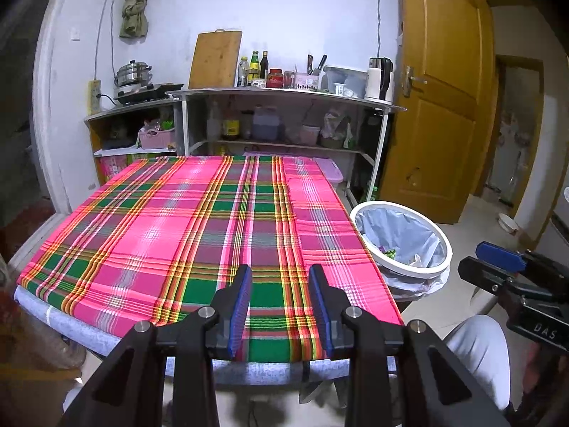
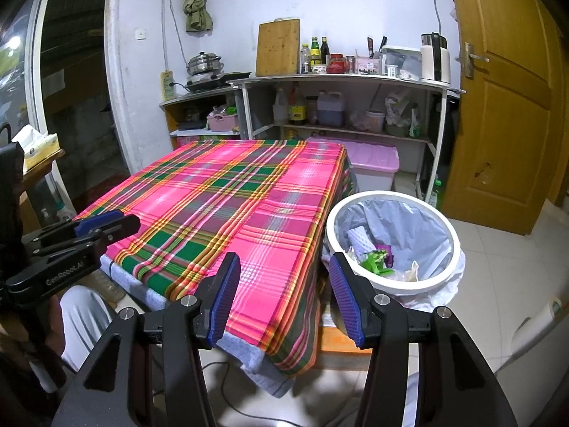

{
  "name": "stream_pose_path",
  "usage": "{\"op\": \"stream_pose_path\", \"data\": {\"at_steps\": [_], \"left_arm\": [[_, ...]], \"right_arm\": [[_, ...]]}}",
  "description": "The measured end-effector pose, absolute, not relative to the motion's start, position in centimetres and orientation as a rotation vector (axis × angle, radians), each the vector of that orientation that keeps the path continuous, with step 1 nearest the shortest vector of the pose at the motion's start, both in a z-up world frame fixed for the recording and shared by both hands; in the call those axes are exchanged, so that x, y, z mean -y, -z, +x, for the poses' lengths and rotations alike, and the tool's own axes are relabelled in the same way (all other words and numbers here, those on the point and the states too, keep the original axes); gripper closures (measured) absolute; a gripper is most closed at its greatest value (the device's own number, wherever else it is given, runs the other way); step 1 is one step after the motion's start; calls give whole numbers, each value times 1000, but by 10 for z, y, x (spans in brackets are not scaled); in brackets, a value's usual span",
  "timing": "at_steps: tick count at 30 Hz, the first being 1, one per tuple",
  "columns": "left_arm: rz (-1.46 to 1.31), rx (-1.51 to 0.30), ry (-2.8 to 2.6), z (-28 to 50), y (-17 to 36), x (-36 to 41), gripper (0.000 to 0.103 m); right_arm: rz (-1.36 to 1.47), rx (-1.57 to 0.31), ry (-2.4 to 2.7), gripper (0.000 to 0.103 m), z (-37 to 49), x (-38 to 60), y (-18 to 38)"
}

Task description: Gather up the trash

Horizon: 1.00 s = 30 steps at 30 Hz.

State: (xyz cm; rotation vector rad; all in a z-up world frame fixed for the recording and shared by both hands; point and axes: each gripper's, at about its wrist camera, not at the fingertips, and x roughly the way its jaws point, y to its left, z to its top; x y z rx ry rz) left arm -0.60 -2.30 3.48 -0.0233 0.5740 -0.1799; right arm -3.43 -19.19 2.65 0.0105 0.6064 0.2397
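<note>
Lining round white bin (image 2: 393, 286), crinkled plastic bag (image 2: 423, 238) (beside plaid tablecloth (image 2: 227, 192))

Both views look forward and downward along their own fingers, close above the near edge of the counter (image 1: 213, 220). The 2 share the checked cloth (image 2: 227, 192), the bin (image 2: 391, 235), the shelves (image 1: 284, 96) and the door (image 2: 505, 99).

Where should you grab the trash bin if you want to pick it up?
Grab the white rim of the trash bin on its near side, coming straight down from above. The rim is a thin hard ring that faces up, and the bag folds over it, so one finger can go inside and one outside.
</note>
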Motion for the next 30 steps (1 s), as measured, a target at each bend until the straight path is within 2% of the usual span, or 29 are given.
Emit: {"op": "stream_pose_path", "data": {"at_steps": [30], "left_arm": [[-17, -565, 183, -10, -35, 26, 70]], "right_arm": [[11, -612, -238, 50, -33, 195, -26]]}}
